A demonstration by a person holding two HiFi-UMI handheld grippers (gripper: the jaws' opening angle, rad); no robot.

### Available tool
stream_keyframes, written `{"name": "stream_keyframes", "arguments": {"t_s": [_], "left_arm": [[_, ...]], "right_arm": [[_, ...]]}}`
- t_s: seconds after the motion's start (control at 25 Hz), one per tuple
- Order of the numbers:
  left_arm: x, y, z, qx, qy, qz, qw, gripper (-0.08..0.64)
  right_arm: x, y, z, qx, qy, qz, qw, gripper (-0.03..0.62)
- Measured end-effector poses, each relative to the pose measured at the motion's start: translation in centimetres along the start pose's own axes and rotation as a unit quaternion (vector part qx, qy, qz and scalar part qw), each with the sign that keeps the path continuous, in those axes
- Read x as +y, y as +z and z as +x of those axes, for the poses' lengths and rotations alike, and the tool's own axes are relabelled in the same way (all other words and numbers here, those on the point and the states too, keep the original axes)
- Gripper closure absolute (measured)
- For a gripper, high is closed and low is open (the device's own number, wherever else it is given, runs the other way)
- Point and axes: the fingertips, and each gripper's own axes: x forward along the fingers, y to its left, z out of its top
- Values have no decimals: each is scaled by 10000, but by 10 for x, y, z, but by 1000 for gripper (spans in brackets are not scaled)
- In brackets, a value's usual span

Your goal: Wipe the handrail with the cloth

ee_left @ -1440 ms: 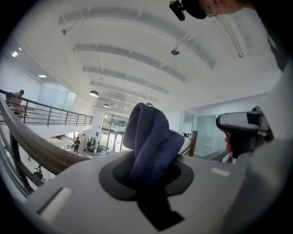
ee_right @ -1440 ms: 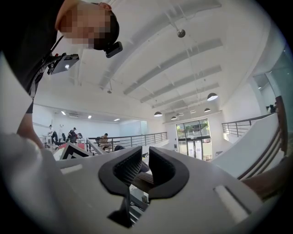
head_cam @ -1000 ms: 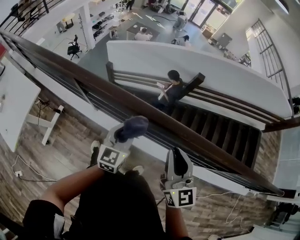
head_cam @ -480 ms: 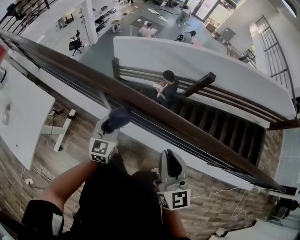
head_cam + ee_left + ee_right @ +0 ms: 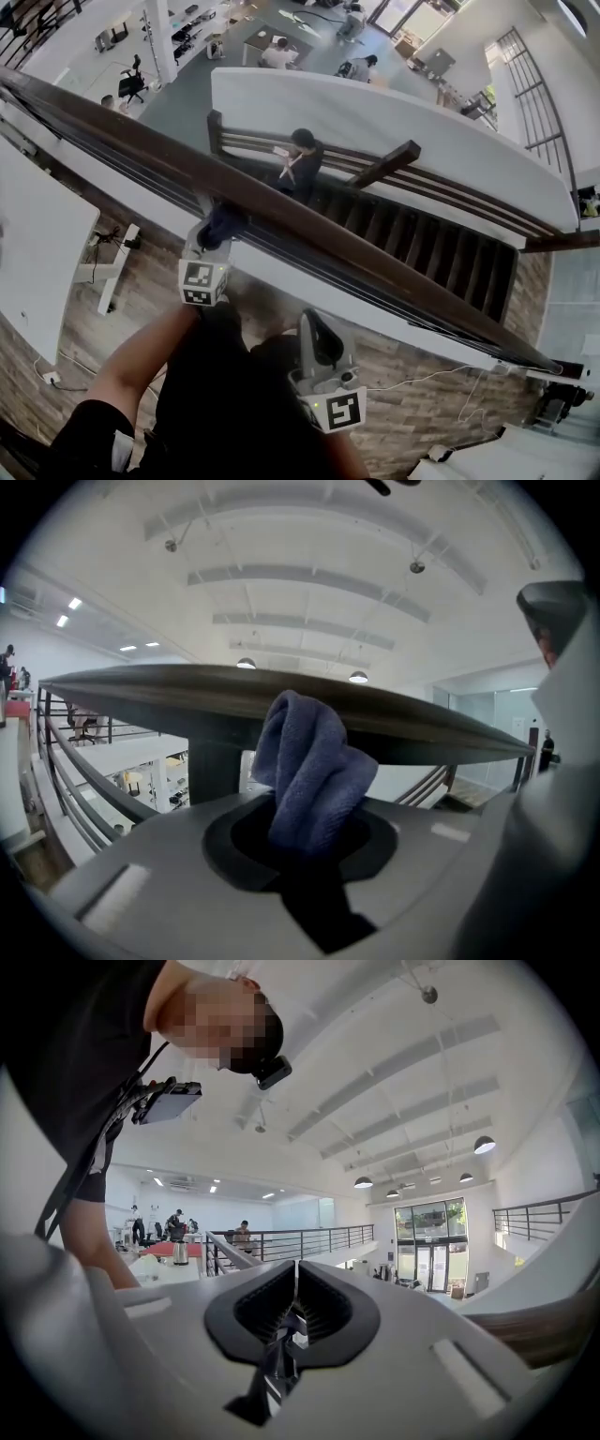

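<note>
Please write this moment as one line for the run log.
left tongs: shut on cloth | cloth: at near edge of handrail | right tongs: shut, empty, away from handrail

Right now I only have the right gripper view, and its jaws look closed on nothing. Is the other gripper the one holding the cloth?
Observer: Yes. In the left gripper view, the left gripper has its jaws shut on a bunched blue cloth.
Operator: Is that cloth on the rail?
Observer: The top of the cloth meets the dark wooden handrail at its near edge, as far as the head view shows.
Operator: And where is my gripper relative to the rail?
Observer: In the head view, the right gripper is held back on the near side of the handrail, not touching it.
</note>
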Motion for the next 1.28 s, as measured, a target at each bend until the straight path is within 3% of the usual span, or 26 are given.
{"name": "stream_keyframes", "arguments": {"t_s": [0.24, 0.4, 0.68, 0.96, 1.28], "left_arm": [[15, -7, 28, -236, -41, -278, 9993, 482], [7, -9, 36, -408, -256, 241, 9985, 482], [9, -11, 49, -743, -153, 434, 9962, 482], [28, -34, 59, -445, -100, 360, 9983, 482], [26, -42, 63, -403, 26, 419, 9983, 477]], "right_arm": [[-8, -18, 4, 50, -335, -27, 9994, 581], [-26, -29, -2, 8, -505, -103, 9987, 581], [-50, -36, -1, -178, -670, -64, 9976, 581], [-54, -40, -8, -148, -577, -163, 9981, 581], [-60, -34, -23, -178, -675, -91, 9975, 581]]}}
